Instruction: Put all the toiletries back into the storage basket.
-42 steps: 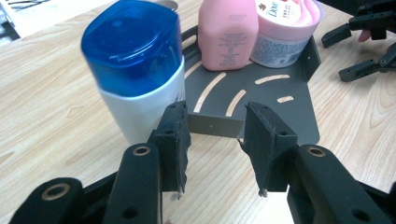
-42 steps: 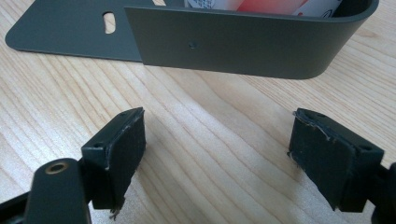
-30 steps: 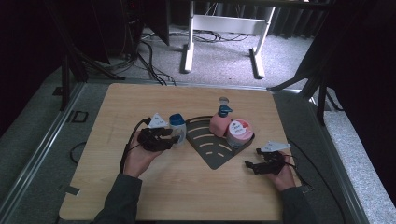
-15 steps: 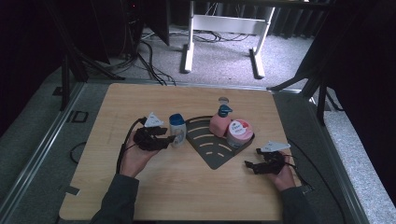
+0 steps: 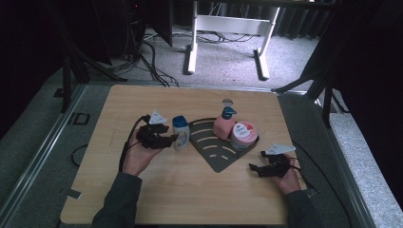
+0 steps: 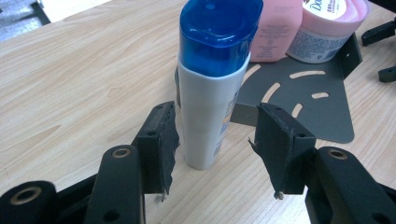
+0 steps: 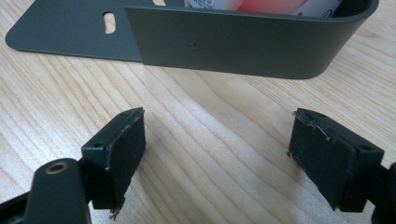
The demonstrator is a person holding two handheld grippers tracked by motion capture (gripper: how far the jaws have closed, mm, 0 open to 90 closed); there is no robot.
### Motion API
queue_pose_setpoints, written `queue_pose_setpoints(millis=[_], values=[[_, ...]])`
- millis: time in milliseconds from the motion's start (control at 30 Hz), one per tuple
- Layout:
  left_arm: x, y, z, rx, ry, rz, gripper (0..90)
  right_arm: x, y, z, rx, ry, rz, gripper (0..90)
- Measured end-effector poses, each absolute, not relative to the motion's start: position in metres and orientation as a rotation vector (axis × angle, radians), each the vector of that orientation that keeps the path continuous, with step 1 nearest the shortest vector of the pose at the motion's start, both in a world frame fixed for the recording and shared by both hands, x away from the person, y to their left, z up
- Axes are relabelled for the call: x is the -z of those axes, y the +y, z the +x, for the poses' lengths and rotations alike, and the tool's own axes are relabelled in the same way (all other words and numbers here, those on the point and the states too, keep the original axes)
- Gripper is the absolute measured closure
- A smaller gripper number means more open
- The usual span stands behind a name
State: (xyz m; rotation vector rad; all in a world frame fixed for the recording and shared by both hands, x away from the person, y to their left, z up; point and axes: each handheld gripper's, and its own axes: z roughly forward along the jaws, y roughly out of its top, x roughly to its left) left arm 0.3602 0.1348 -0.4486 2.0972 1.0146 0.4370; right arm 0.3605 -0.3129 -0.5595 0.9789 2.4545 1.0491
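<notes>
On the wooden desk [image 5: 190, 190] a white bottle with a blue cap [image 5: 180, 133] stands upright, just beside the left edge of a dark grey corner tray [image 5: 216, 154]. In the left gripper view the bottle [image 6: 212, 88] stands between the jaws of the left gripper [image 6: 217, 140], and both pads have daylight on their inner faces: the left-hand pad sits very close to the bottle's side, the other one well clear of it. The jaws have just been opening, with the bottle between them, and they grip nothing. From the high view the left gripper [image 5: 168, 139] lies level at the bottle's left side, held in the person's left hand [image 5: 138, 156].

The tray (a fan-shaped plate with slots and a raised curved wall at its far corner) carries a pink pump bottle [image 5: 223, 124] and a round pink-lidded jar [image 5: 244, 134], side by side and touching or nearly so. Both show again behind the blue cap in the left gripper view, the pink bottle [image 6: 278, 32] and the jar [image 6: 327, 28].

The right gripper [image 5: 259, 167] rests low over the desk, near the tray's right corner, in the person's right hand [image 5: 290, 178]. In the right gripper view its jaws [image 7: 217, 154] stand wide apart with only bare wood between them, the tray's curved wall [image 7: 243, 44] a little way ahead.
</notes>
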Motion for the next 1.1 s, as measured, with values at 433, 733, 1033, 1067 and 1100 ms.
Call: queue_pose_setpoints(millis=[433, 733, 1033, 1067, 1100], values=[[0.458, 0.125, 0.376, -0.417, 1.039, 2.134, 46.0, 0.559, -0.313, 0.360, -1.049, 2.455, 0.980, 18.2], [0.459, 0.121, 0.377, -0.407, 1.056, 2.152, 54.7, 0.559, -0.313, 0.360, -1.049, 2.455, 0.980, 18.2], [0.461, 0.122, 0.372, -0.404, 1.067, 2.171, 56.5, 0.559, -0.313, 0.360, -1.049, 2.454, 0.980, 18.2], [0.462, 0.122, 0.372, -0.400, 1.070, 2.171, 56.2, 0.559, -0.313, 0.360, -1.049, 2.454, 0.979, 18.2], [0.462, 0.122, 0.372, -0.393, 1.073, 2.169, 56.1, 0.559, -0.313, 0.360, -1.049, 2.454, 0.980, 18.2]])
